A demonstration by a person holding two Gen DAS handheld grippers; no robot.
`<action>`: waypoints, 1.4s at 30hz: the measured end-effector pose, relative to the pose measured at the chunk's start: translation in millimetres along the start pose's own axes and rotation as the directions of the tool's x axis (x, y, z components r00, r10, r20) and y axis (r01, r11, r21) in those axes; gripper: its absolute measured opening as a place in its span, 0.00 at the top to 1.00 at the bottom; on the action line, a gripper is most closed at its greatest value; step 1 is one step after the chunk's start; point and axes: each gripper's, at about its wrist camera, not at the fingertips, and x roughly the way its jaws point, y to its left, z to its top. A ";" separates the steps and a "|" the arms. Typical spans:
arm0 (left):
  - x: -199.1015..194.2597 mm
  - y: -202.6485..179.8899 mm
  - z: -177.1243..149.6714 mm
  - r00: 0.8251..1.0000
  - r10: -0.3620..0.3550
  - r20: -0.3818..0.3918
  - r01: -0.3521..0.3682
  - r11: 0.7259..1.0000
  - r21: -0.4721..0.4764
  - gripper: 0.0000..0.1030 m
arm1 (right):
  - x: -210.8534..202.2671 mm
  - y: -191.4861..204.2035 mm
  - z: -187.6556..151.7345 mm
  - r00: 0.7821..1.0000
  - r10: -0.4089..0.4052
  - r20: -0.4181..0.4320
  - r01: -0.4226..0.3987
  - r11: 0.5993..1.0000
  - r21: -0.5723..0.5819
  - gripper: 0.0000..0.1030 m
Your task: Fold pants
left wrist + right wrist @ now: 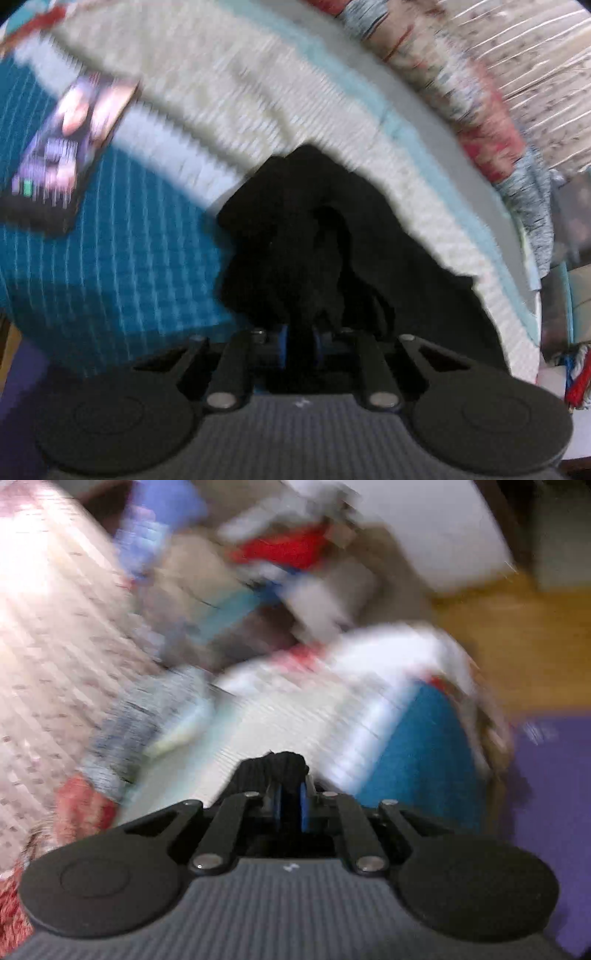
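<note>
the black pants (317, 240) lie bunched on the striped blanket (221, 92) over the bed, with fabric pinched in both closed grippers. the left gripper (301, 343) bites a thick wad; the right gripper (290, 805) holds only a small tuft, which could slip free if pulled. a phone (66, 147) lying nearby could get dragged.

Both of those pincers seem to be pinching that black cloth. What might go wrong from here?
1. The right hand-held gripper pinches only a small bunch of the black pants, so the fabric may slip out.
2. The left hand-held gripper grips a crumpled clump of the pants, so the fold may come out uneven.
3. A phone lies on the blanket nearby; dragged cloth might knock it.
</note>
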 end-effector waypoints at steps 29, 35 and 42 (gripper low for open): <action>10.6 -24.7 -15.9 0.984 0.166 0.066 -0.175 0.970 0.166 0.65 | 84.3 76.2 40.4 0.998 -0.034 -0.051 0.016 0.949 -0.315 0.90; -42.4 -25.6 -30.7 0.990 0.088 0.111 -0.113 0.963 0.243 0.64 | 75.3 85.0 5.8 0.992 -0.123 -0.041 0.083 0.848 -0.524 0.43; -50.5 -117.9 -30.1 0.971 -0.030 0.236 -0.114 0.811 0.574 0.50 | 81.0 88.6 -18.9 0.986 -0.146 -0.077 0.062 0.758 -0.650 0.73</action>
